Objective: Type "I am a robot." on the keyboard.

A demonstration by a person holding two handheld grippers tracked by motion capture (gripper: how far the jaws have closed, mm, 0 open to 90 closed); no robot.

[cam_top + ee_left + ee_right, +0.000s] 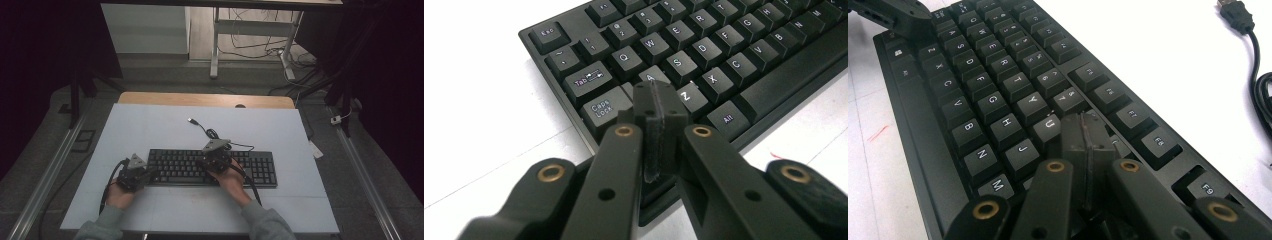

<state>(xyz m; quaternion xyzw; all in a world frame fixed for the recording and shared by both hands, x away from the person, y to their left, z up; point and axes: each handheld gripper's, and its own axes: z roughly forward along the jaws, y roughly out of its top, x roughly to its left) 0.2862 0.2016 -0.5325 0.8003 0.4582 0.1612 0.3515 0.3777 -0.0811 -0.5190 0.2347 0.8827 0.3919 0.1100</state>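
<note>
A black keyboard [260,167] lies across the middle of the white table [150,130], and its cable ends in a loose USB plug [191,120] behind it. My left gripper [148,173] is at the keyboard's left end. In the left gripper view its jaws [659,107] are pressed together with nothing between them, tips over the key below A, beside Caps Lock [601,107]. My right gripper [216,159] is over the keyboard's middle. Its jaws [1087,131] are shut and empty, tips just right of the U key [1048,123]. I cannot tell if either tip touches a key.
The cable coils on the table behind the keyboard [1260,85]. My left gripper [895,15] appears at the far end of the keys in the right gripper view. A wooden strip [205,99] borders the table's far edge, with desk legs and cables on the floor beyond.
</note>
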